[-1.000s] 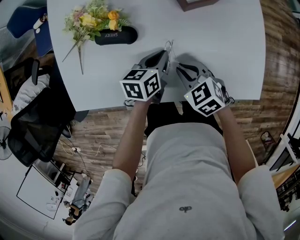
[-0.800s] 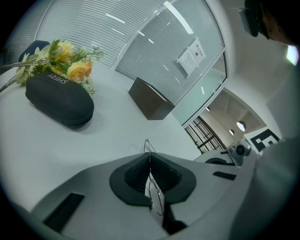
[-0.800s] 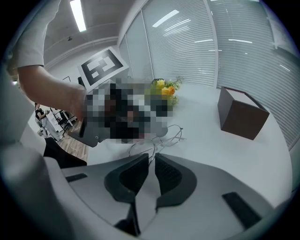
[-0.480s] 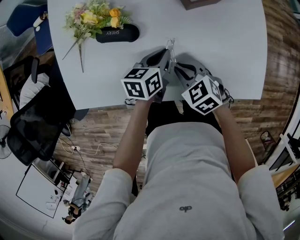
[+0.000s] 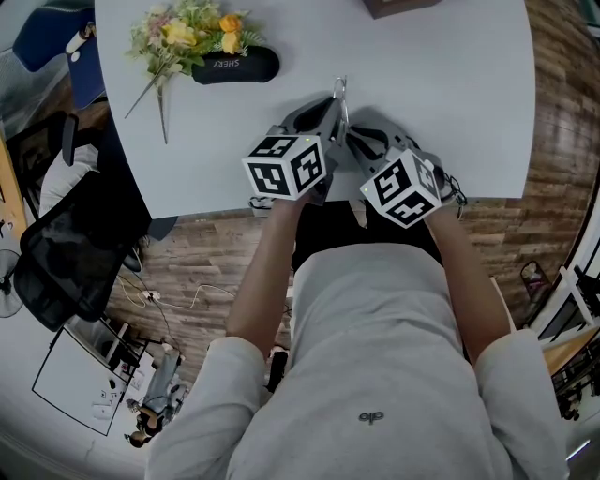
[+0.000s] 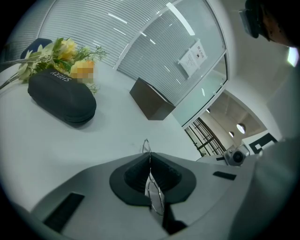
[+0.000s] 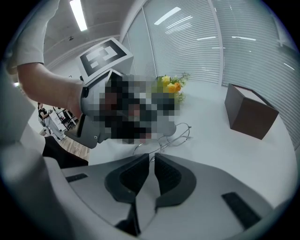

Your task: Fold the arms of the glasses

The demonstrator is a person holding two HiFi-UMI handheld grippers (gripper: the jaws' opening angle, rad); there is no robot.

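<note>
Thin wire glasses (image 5: 341,90) hang just over the white table (image 5: 450,103). My left gripper (image 5: 330,105) is shut on their frame: in the left gripper view one lens (image 6: 153,187) is pinched between the pads and a wire loop (image 6: 146,144) sticks out past the tips. My right gripper (image 5: 351,134) sits close to the right of it. In the right gripper view the glasses (image 7: 176,136) lie just ahead and a thin arm runs toward the narrow gap of the right gripper (image 7: 152,158). Its jaws have just closed a little; the pads stand apart.
A black glasses case (image 5: 234,66) and a bunch of artificial flowers (image 5: 183,37) lie at the table's far left. A brown box (image 5: 398,7) stands at the far edge. The near table edge (image 5: 225,211) runs just under my hands; a black chair (image 5: 66,244) stands left.
The right gripper has shifted slightly left, toward the left gripper and the glasses. The left gripper has kept its hold and its place.
</note>
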